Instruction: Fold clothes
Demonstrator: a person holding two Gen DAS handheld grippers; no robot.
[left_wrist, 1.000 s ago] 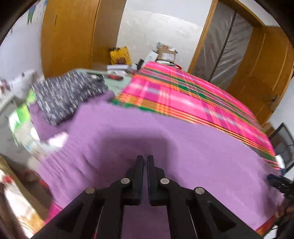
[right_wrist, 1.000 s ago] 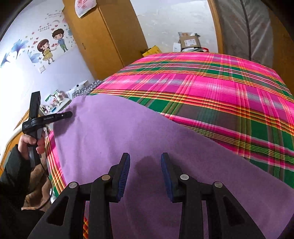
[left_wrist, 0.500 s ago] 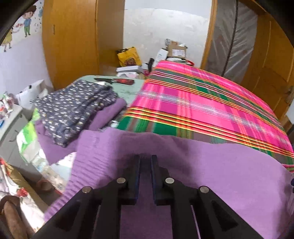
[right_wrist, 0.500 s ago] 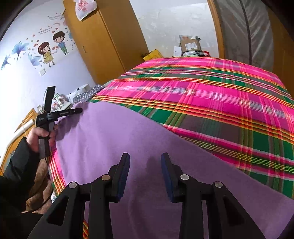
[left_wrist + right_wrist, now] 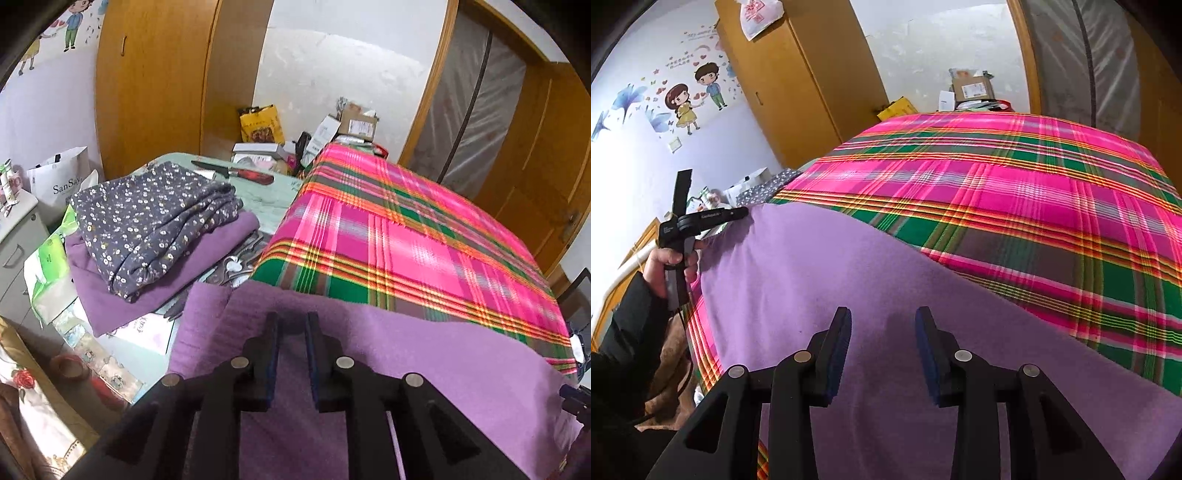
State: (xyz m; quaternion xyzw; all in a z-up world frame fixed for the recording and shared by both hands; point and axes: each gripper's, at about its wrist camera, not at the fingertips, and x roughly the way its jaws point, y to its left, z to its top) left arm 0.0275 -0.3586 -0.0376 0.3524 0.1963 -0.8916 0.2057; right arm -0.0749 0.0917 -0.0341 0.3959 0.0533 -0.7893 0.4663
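A purple garment [image 5: 406, 350] lies spread flat across the near part of a pink and green plaid bedspread [image 5: 406, 240]. My left gripper [image 5: 292, 317] hovers over its left corner with its jaws opening. The cloth lies under the fingers, not pinched between them. In the right wrist view the same purple garment [image 5: 812, 277] fills the foreground, and my left gripper [image 5: 740, 213] sits at its far left corner, held by a hand [image 5: 668, 258]. My right gripper [image 5: 882, 314] stands open above the cloth with nothing between its pads.
To the left of the bed, a folded floral garment [image 5: 147, 221] rests on a folded purple one [image 5: 207, 254] on a side surface. A knife [image 5: 236, 171] lies behind them. Boxes and a yellow bag [image 5: 260, 123] crowd the far wall, next to a wooden wardrobe [image 5: 155, 81].
My left gripper's jaws went from shut to parted. It slid back toward the cloth's left corner, bringing the folded stack into view. The right gripper stayed put.
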